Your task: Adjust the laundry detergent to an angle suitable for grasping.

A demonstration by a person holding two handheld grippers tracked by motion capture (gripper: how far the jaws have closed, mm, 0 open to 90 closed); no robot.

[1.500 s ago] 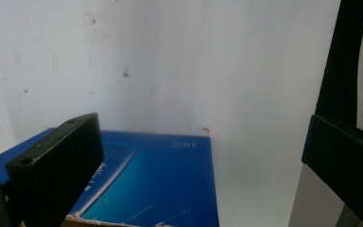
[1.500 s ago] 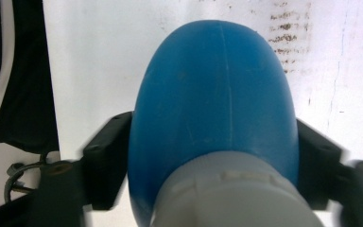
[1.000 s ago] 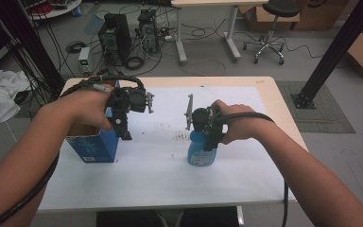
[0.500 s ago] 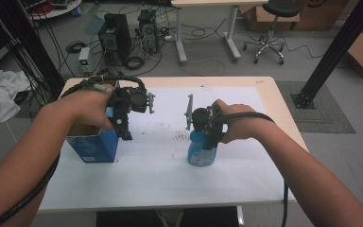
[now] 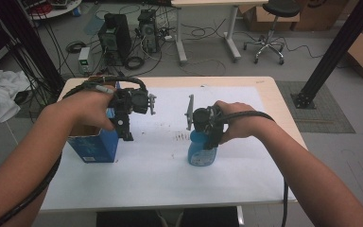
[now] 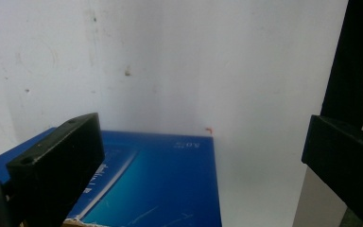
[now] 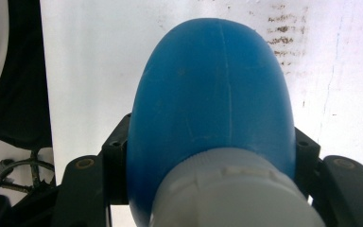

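Right gripper (image 5: 207, 142): wrist bent down, jaws just closed in, clamped on blue bottle (image 5: 201, 150), smooth rounded plastic, ribbed white cap, upright at centre-right of white table (image 5: 160, 179). Left gripper (image 5: 123, 124): poised beside glossy blue carton (image 5: 94, 147) at left, jaws wide apart, holding nothing.

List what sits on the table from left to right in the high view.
Blue box → left gripper → dark smudges on the white sheet → blue bottle, with the right gripper clamped on it.
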